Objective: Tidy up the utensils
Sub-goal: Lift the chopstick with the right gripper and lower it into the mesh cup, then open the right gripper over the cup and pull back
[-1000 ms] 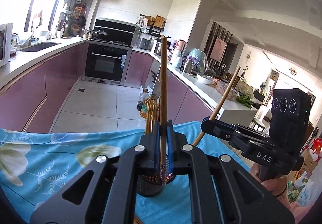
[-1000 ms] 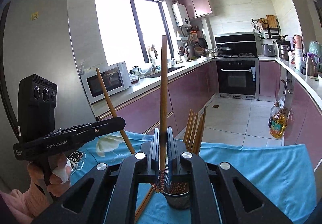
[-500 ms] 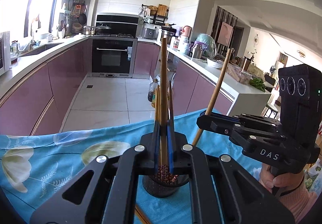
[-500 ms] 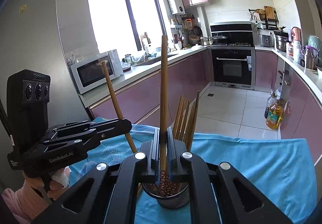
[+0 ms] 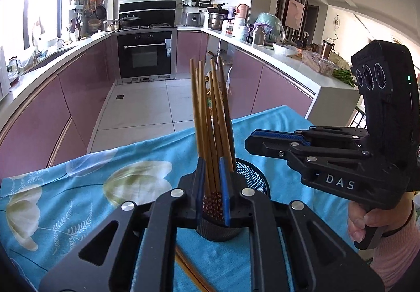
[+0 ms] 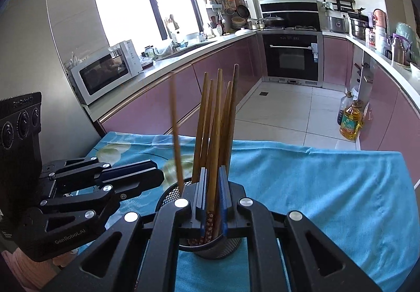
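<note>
The brown wooden chopsticks [image 5: 210, 118] stand bunched in the black mesh cup [image 5: 252, 176] on your blue flowered cloth [image 5: 78, 187]. Your left gripper [image 5: 212, 187] and right gripper [image 6: 213, 197] both show jaws slightly parted, framing the sticks without clamping. One blurred chopstick [image 6: 176, 134] stands apart, its lower end hidden.

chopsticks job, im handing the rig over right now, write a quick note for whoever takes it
Left gripper: open, over the mesh holder.
Right gripper: open, over the same holder.
Done: a bunch of chopsticks stands in the holder; one blurred chopstick seems to be dropping in.
Left: loose chopsticks lie on the blue cloth beside the holder.
</note>
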Available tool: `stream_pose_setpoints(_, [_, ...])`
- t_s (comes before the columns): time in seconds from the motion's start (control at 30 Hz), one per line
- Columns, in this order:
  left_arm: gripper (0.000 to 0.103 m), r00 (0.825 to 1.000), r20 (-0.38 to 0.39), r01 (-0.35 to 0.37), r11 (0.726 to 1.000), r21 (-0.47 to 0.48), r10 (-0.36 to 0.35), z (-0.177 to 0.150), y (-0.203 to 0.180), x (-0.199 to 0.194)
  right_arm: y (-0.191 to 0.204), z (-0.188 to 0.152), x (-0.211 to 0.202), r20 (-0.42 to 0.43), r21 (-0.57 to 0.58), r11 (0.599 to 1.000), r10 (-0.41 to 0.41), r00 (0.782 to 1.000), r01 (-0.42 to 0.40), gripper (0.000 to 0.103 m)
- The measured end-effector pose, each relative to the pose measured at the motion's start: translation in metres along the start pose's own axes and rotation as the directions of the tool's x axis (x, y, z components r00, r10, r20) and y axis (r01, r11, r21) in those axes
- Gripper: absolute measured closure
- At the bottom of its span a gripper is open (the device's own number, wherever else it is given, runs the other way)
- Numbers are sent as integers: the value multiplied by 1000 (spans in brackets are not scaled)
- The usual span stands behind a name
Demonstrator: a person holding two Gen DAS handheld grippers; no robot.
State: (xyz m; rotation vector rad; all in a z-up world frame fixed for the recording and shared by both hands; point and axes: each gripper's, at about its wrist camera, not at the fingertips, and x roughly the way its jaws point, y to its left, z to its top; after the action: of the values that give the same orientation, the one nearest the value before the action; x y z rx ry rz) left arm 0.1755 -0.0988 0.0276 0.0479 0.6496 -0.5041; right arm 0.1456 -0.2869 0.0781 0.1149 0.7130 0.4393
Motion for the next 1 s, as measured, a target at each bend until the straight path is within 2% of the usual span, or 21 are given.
stream_pose_setpoints(0.3, [84,1000,28,-6,999,-52,7,-17,14,-11,9,-7,-18,46,-16,999,33,998,-32,80])
stream_pose_setpoints(0.47, [72,997,61,-39,997,-69,43,-35,22,-34,26,-18,-37,69,-69,994,86,994,-81,71])
stream_pose_setpoints(0.53, [65,995,71,-61,996,-71,66,-45,24,-46,35,-26,-41,63,-93,990,111,992,-105,63])
stream_pose_setpoints(0.6, [61,993,75,-87,993,-77,93,-56,26,-54,44,-37,-39,38,-115,985,134,990,-129,60])
stream_pose_setpoints(0.63, [57,992,72,-95,992,-85,101,-63,29,-58,48,-44,-37,19,-121,983,144,989,-140,60])
stream_pose_setpoints(0.77, [52,992,40,-117,985,-126,123,-89,39,-63,59,-72,-16,-68,-135,979,143,987,-151,60])
stream_pose_setpoints(1.0, [50,988,-58,-147,978,-148,140,-129,49,-51,73,-113,16,-199,-123,981,124,972,-150,60])
